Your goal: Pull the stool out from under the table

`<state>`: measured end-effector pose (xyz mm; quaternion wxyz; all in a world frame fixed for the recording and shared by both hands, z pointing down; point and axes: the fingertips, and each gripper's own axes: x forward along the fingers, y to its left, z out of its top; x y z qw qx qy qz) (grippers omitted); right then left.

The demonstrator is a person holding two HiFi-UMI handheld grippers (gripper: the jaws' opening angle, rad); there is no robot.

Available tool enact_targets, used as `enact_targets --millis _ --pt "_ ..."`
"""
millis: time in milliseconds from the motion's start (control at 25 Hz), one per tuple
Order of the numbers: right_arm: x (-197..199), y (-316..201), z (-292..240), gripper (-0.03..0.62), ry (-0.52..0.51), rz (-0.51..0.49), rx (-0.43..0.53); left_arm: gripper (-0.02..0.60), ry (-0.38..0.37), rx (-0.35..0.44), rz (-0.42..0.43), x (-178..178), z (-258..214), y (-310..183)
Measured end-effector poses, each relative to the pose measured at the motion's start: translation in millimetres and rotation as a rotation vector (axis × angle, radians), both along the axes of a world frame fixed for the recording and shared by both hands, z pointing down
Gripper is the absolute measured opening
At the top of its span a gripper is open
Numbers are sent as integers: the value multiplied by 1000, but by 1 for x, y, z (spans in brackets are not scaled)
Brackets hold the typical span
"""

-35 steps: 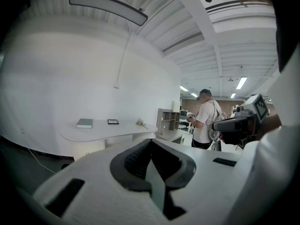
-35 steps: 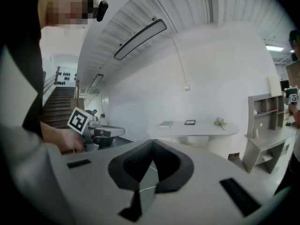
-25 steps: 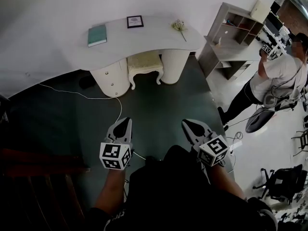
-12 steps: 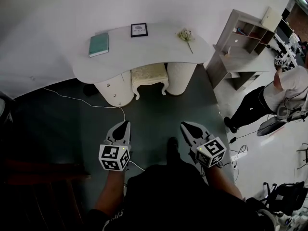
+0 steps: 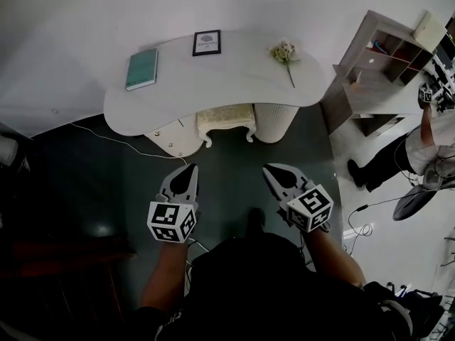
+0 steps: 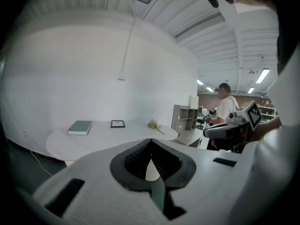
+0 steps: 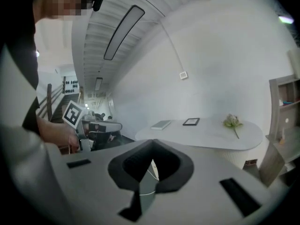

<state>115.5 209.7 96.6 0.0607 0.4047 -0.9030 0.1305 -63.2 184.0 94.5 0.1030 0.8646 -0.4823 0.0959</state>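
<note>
The table (image 5: 234, 84) has a smooth white kidney-shaped top on two rounded pedestals; the left pedestal (image 5: 173, 139) carries drawers with small round knobs, the right one (image 5: 276, 121) is ribbed; the stool (image 5: 226, 119), cream with a textured padded seat and curved carved legs, stands tucked between the pedestals, its back part under the top and its front edge showing; on the top lie a flat teal book (image 5: 142, 68), a dark-framed picture (image 5: 207, 42) and a pale flower sprig (image 5: 286, 52), each well apart from the others; a thin white cable (image 5: 106, 137) trails over the dark matte floor; to the right a grey open shelf unit (image 5: 387, 66) has square compartments with small items too tiny to tell; a person (image 5: 426, 144) stands beside it; the left gripper (image 5: 189, 169) and right gripper (image 5: 266, 168), white shells with black ridged pads, are both clenched with nothing between the jaws, pointing toward the stool yet well apart from it
</note>
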Motion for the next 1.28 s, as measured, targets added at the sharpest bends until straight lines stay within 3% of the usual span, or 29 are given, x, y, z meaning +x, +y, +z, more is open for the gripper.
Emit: enact_targets --millis 160,320,480,880,1280 --pt "8 -26 5 5 23 -60 -17 7 9 -1 -56 7 -5 -24" --pt "2 -39 5 5 155 -123 44 7 23 3 -119 -3 -6 -35" --pt "-6 -48 1 5 157 -140 46 7 45 -12 -146 -16 2 -41" --pt "-50 -61 20 5 175 -115 -64 7 105 -54 -139 -60 23 -49" --pt "-92 -57 59 5 184 -93 -146 6 113 -159 -94 -94 88 -51"
